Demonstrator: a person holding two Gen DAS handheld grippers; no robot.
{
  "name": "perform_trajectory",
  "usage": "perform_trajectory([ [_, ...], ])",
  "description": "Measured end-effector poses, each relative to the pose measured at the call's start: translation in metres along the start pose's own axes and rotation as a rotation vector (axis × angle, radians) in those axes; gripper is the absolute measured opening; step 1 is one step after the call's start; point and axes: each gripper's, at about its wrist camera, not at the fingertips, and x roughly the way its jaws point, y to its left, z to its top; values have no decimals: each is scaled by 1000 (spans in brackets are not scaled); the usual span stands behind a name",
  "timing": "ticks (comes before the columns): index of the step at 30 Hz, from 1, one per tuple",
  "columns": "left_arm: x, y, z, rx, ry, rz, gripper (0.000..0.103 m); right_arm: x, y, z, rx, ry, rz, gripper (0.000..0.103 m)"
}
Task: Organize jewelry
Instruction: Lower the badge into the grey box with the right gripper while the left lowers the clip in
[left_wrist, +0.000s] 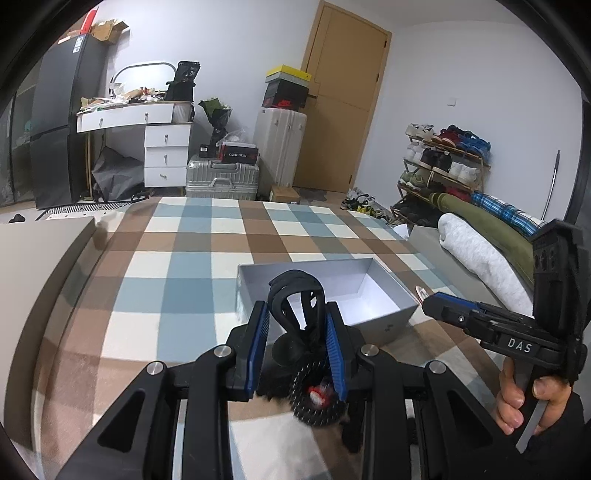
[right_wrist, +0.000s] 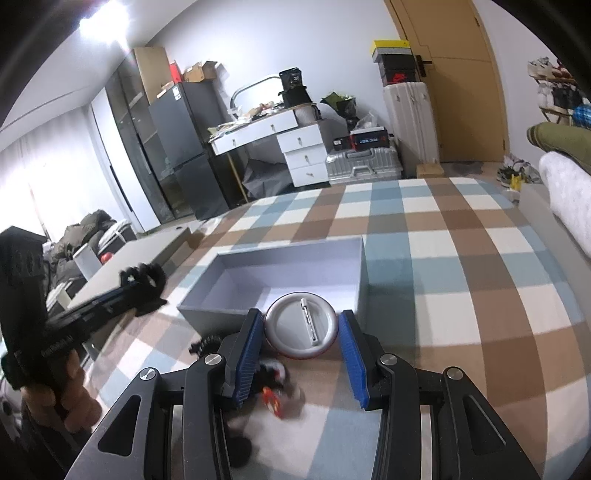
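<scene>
The grey box (left_wrist: 388, 317) sits open on the checked blanket (left_wrist: 177, 258), and it looks empty so far. The left gripper (left_wrist: 298, 332) is closed on a black claw clip (left_wrist: 295, 299), pinched between its blue pads and held just on the near side of the box. The right gripper (right_wrist: 301, 332) is closed on a round pin badge (right_wrist: 301, 326), back side up with its clasp showing, hanging over the box's near wall.

The badge is gripped only by its thin rim, so a small tilt could let it squirt out and fall outside the box. The clip is curved and springy; it could rotate between the pads or snag on the box wall when lowered. Both hands aim at the same box from either side, so the grippers might bump if they go in together.

More trinkets lie on the blanket near the box: a black beaded band (left_wrist: 314, 402) and a small red-and-white piece (right_wrist: 271, 397), blurred. To the right, rolled bedding (left_wrist: 476, 254) stays well clear. Nothing stands between either gripper and the box opening.
</scene>
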Motion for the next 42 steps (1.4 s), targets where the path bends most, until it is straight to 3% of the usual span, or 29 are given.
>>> perform_trajectory([
  [10,23,-8,8,28,16,26,24,27,-7,25,37,18,29,41],
  [18,36,-8,4,28,66,43,24,48,-14,20,56,70,27,42],
  [29,40,-1,2,38,99,117,24,44,-7,18,72,116,58,42],
  [42,40,-1,0,29,110,76,25,44,-6,17,98,129,81,42],
])
